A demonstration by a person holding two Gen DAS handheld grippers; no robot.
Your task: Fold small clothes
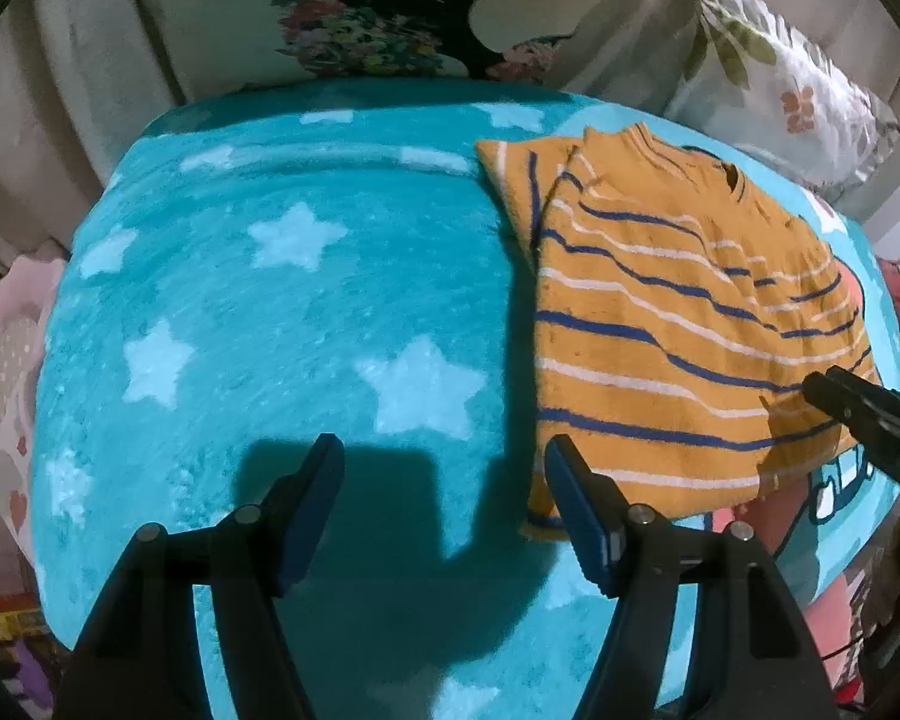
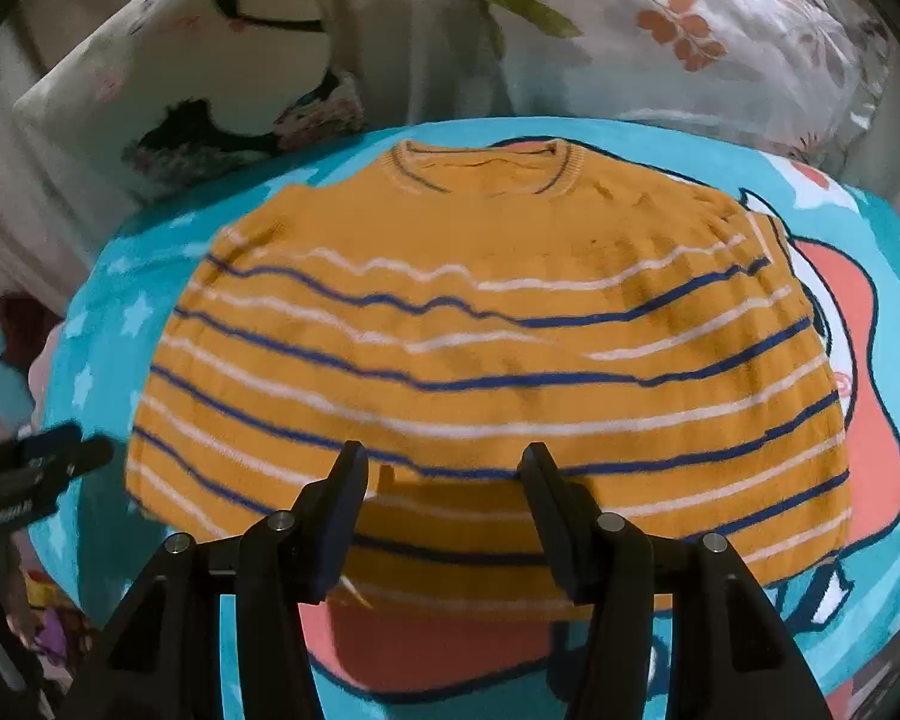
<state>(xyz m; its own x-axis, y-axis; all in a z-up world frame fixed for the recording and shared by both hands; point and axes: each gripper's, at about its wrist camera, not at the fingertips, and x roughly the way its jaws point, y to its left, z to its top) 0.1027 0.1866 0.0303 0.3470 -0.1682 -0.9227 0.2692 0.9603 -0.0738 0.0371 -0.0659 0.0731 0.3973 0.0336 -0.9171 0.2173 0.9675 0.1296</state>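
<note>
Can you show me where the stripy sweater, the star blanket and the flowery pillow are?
stripy sweater (image 2: 486, 324): right wrist view, middle of its front.
star blanket (image 1: 294, 300): left wrist view, bare teal part.
flowery pillow (image 2: 660, 36): right wrist view, leaf print.

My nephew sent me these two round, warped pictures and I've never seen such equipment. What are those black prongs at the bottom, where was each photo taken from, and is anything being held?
The prongs are two-finger grippers that a person holds, one in each hand. Each carries a wide-angle camera looking along its fingers, hence the bulging view. One picture comes from the left gripper, the other from the right gripper. An orange sweater with blue and white stripes lies flat on a turquoise star blanket, with floral pillows behind. Both grippers are open and hold nothing. The left one is over bare blanket beside the sweater; the right one is at the sweater's bottom hem.
</note>
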